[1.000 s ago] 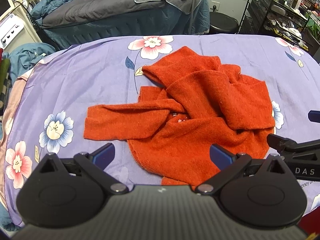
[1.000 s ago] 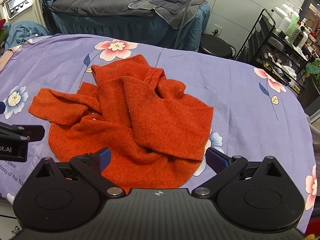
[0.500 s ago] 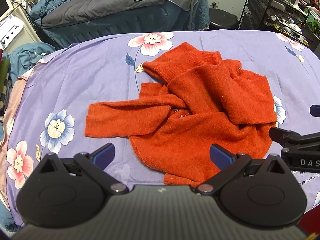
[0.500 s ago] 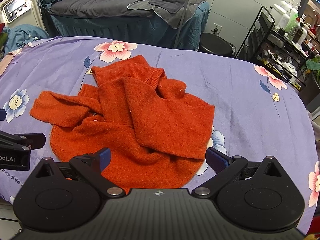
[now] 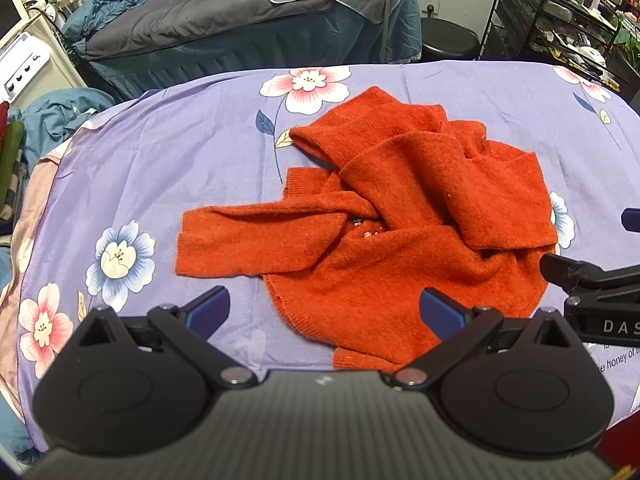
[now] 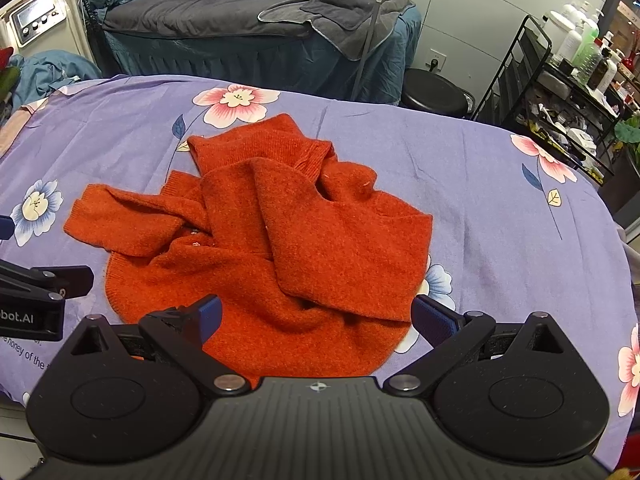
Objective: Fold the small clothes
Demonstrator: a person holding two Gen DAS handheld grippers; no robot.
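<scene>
Spreading across both views, the lilac flower-printed sheet (image 5: 168, 168) covers the desk, and on it, near the middle, lies the crumpled orange-red knitted sweater (image 5: 400, 248), not yet folded or even flattened. Its bulk is a rounded heap with the hem curving toward the cameras, while one long sleeve (image 5: 256, 240) reaches out flat toward the left side, so the garment's longest line runs left to right across the desk. The other sleeve (image 6: 344, 248) is thrown over the body toward the right. Straight ahead of both claws and just beyond their tips is where the sweater lies. The left claw (image 5: 324, 306) hovers wide, holding nothing, over the near hem and nearest the outstretched sleeve's cuff; the right claw (image 6: 316, 314) is likewise wide and empty, above the hem's right part and closer to the folded-over sleeve. Judging from this, each claw would take its own side to spread the garment. No basket or box for clothes shows; a black wire rack (image 6: 560, 92) crowded with bottles stands well apart behind.
</scene>
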